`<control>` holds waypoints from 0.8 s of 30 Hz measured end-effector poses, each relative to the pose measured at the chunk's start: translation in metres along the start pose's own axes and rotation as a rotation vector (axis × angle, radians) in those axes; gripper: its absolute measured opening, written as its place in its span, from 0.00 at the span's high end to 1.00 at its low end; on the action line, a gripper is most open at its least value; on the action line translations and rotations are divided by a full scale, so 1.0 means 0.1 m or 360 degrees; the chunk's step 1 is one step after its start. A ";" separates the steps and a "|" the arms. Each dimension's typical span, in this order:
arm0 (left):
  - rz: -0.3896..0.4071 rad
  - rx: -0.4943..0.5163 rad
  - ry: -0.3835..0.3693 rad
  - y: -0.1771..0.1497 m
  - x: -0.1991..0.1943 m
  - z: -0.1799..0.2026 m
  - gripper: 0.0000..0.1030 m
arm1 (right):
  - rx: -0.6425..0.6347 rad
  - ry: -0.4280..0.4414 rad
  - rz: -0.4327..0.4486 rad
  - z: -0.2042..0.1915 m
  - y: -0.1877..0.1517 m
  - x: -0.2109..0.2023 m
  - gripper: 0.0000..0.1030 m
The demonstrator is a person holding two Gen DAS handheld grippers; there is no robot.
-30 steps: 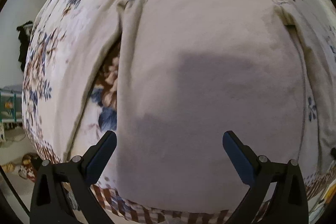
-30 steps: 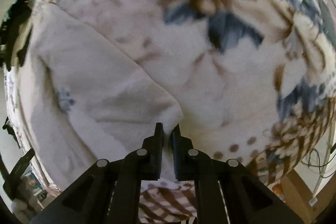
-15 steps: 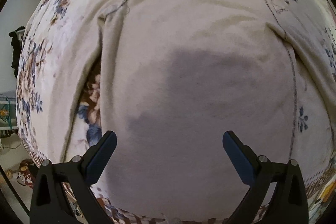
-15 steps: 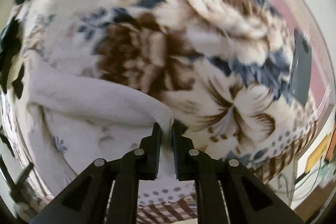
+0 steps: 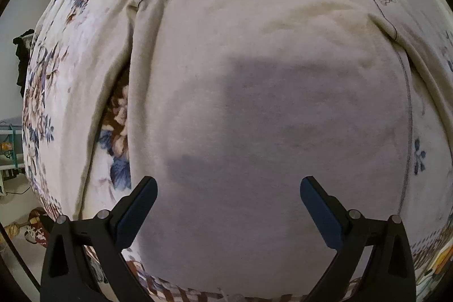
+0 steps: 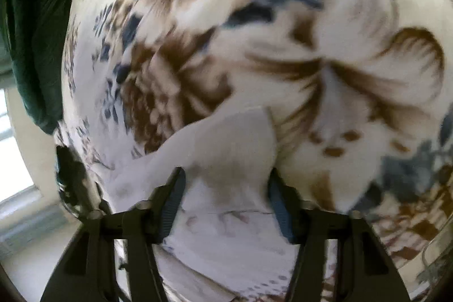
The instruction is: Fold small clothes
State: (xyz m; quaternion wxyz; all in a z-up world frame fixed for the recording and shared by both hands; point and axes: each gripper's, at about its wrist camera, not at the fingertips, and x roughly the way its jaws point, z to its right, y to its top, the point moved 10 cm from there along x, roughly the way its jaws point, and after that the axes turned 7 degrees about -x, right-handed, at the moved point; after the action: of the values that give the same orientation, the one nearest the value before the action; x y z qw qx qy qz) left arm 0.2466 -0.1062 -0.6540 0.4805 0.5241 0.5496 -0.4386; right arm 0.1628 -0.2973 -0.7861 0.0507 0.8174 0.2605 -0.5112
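On the blanket (image 5: pixel 70 53), shirt (image 5: pixel 269 104) spread flat beneath left gripper (image 5: pixel 228 201), fingers wide apart, gripping nothing. Right gripper (image 6: pixel 225 200) likewise spread apart around a sleeve (image 6: pixel 226 143).

A home bedroom: floral fleece blanket (image 6: pixel 354 53) across a bed, clothing atop.

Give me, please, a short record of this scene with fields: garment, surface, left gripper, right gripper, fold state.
garment: cream sweater, spread flat, dark neck opening at the far end
surface: floral blanket, brown and blue flowers on white
left hand-held gripper: open, above the sweater body, holding nothing
right hand-held gripper: open, a pale fabric end lies between its fingers, not clamped; picture blurred
fold state: left sleeve lies beside the body, not folded in
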 end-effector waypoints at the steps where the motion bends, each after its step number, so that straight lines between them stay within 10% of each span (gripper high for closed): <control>1: 0.0003 -0.0003 0.0000 0.01 0.00 -0.01 0.00 | -0.0035 -0.0013 0.0010 -0.08 -0.04 0.02 0.94; 9: 0.0004 0.0014 -0.0014 -0.01 -0.01 0.08 0.00 | 0.0067 -0.0053 0.0051 0.04 -0.48 -0.34 0.93; 14: 0.0038 0.0012 -0.0025 0.06 -0.06 0.12 0.00 | 0.0116 -0.0133 -0.0053 0.36 -0.53 -0.24 0.43; 20: 0.0033 -0.0025 -0.0014 0.08 0.02 0.04 0.00 | 0.0073 -0.0055 0.0013 0.35 -0.38 0.06 0.37; 22: 0.0041 -0.0046 -0.0024 0.08 0.02 0.01 0.00 | 0.0088 -0.0071 0.0102 0.26 -0.35 0.09 0.40; 24: 0.0053 -0.0064 -0.0035 0.10 0.03 -0.09 0.00 | 0.0048 -0.0058 0.0177 0.14 -0.38 0.04 0.95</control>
State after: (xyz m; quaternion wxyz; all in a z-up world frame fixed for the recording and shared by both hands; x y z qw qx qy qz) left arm 0.2564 -0.0964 -0.6549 0.5042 0.5187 0.5441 -0.4251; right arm 0.1344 -0.2682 -0.7894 0.0714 0.8219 0.2060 -0.5263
